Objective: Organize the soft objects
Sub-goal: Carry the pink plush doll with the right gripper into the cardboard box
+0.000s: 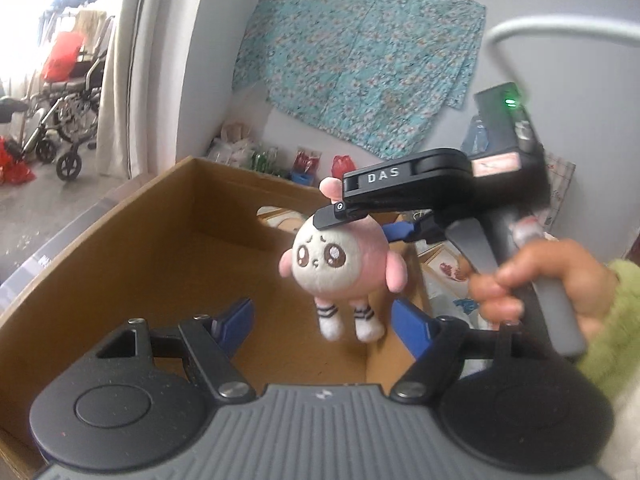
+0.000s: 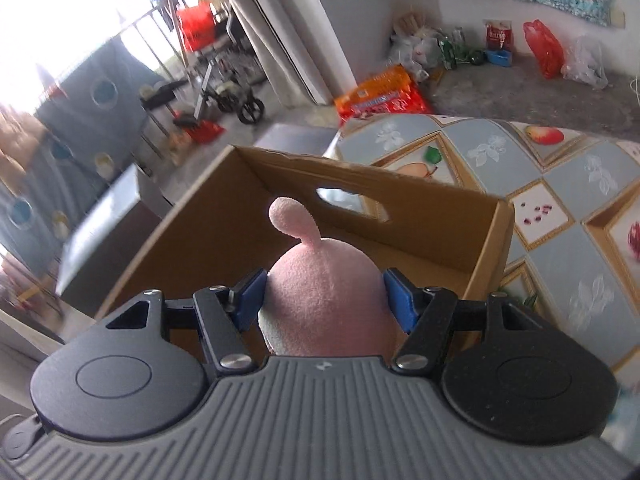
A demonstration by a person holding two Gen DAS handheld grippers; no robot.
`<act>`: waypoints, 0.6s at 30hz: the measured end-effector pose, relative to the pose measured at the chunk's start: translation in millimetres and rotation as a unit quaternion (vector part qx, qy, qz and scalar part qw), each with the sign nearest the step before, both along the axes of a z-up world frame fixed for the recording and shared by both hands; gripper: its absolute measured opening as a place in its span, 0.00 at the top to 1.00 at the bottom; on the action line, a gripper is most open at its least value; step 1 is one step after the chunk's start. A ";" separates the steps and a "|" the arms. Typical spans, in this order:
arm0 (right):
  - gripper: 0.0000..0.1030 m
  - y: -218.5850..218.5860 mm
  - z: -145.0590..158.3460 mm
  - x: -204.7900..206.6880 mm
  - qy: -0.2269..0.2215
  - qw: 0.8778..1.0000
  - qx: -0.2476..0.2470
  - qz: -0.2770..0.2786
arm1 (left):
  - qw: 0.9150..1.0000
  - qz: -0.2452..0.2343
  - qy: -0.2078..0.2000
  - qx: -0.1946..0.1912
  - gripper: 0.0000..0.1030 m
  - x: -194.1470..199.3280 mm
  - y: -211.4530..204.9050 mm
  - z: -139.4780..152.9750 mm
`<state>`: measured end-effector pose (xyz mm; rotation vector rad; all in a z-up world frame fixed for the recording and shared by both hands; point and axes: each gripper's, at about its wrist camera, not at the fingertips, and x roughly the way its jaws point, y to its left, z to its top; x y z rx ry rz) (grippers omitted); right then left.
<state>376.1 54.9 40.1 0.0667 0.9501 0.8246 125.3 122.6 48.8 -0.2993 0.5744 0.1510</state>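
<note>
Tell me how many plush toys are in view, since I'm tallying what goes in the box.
1: the pink plush toy, clamped in the right gripper above the cardboard box. The box floor is partly hidden, so others may be unseen.

one plush doll (image 1: 340, 264) above the cardboard box (image 1: 132, 248), one cardboard box, two grippers over the box, left gripper (image 1: 320, 320), right gripper (image 2: 322, 296), one wheelchair (image 1: 68, 112) beyond the box

My right gripper (image 2: 324, 300) has its blue-padded jaws pressed on either side of a round pink plush toy (image 2: 320, 280) with a curled stalk on top. Beyond it sits an open brown cardboard box (image 2: 400, 196) with a handle slot in its far wall. The box rests on a surface covered by a fruit-patterned grey cloth (image 2: 568, 208).
</note>
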 end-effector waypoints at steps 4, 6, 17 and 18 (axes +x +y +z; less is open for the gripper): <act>0.38 19.9 -13.3 17.4 -0.016 0.999 -0.048 0.019 | 1.000 0.000 0.011 0.002 0.25 -8.7 2.0 -6.6; 0.37 32.3 -17.8 24.9 -0.037 0.996 -0.077 0.026 | 1.000 0.000 0.014 0.002 0.25 -10.8 1.9 -8.2; 0.31 46.5 -25.2 27.4 -0.144 0.971 -0.188 0.032 | 1.000 -0.016 0.023 0.007 0.25 -3.5 3.6 -13.2; 0.31 45.0 -24.0 27.0 -0.149 0.971 -0.187 0.032 | 1.000 -0.018 0.023 0.007 0.25 -3.4 3.5 -12.8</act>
